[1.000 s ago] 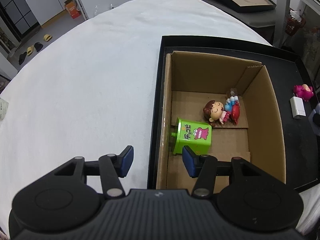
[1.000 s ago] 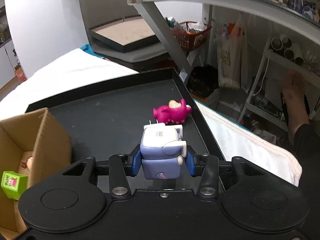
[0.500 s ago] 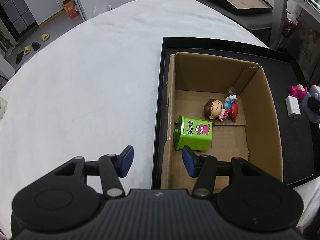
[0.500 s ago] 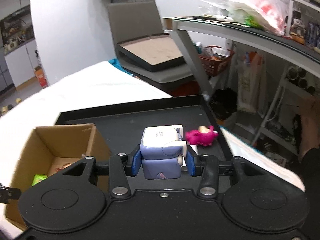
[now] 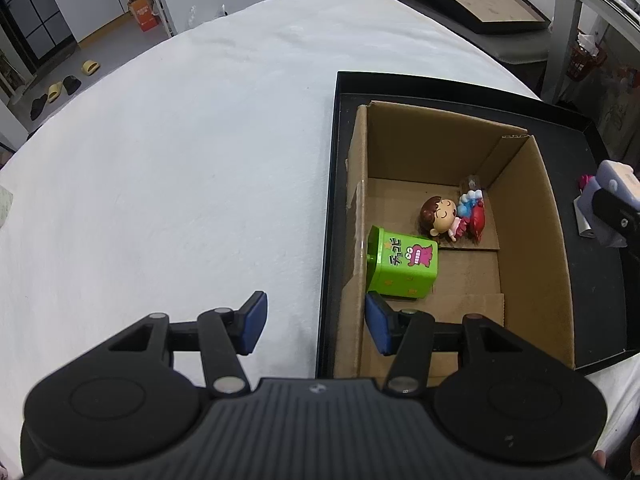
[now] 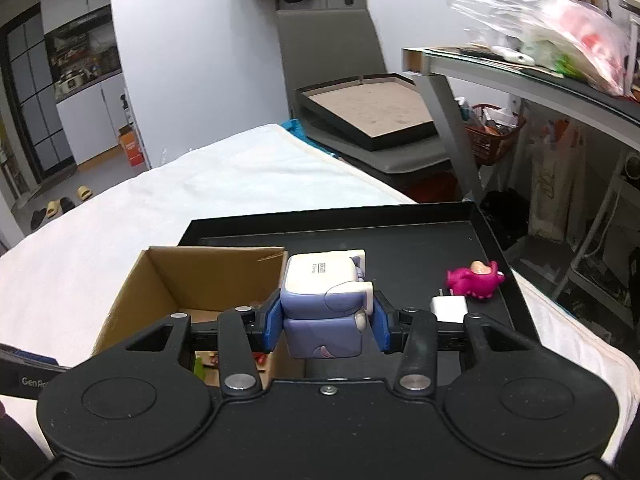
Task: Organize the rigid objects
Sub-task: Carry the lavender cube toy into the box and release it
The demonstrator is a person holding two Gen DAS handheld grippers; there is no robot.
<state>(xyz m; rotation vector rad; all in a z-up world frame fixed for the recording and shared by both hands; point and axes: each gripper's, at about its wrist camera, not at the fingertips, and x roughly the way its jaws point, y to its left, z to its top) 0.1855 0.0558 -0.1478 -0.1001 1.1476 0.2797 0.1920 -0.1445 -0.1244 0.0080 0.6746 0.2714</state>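
Two hand-held grippers were in view. The right hand-held gripper point(image 6: 326, 326) clamped a lavender-and-white block toy point(image 6: 322, 308) between its blue pads, low in the middle of the right wrist frame, above the black tray point(image 6: 420, 240); the same toy showed at the right edge of the left wrist frame point(image 5: 614, 192). Just right of it on the tray lay a white plug adapter point(image 6: 448, 308), and beyond that a magenta toy figure point(image 6: 474, 280). To the left of the held toy stood the open cardboard box point(image 6: 160, 276), also on the tray.

The left hand-held gripper point(image 5: 316, 322) stood open with nothing between its pads, near the lower centre of its frame, straddling the box's left wall point(image 5: 356, 208). Inside the box lay a green toy carton point(image 5: 402, 264) against that wall, and just beyond it, a brown-haired doll figure point(image 5: 438, 216) touching a red-and-blue toy point(image 5: 474, 210) near the far right corner. The tray point(image 5: 332, 184) sat on a white cloth-covered table point(image 5: 180, 160) filling the left of the frame.
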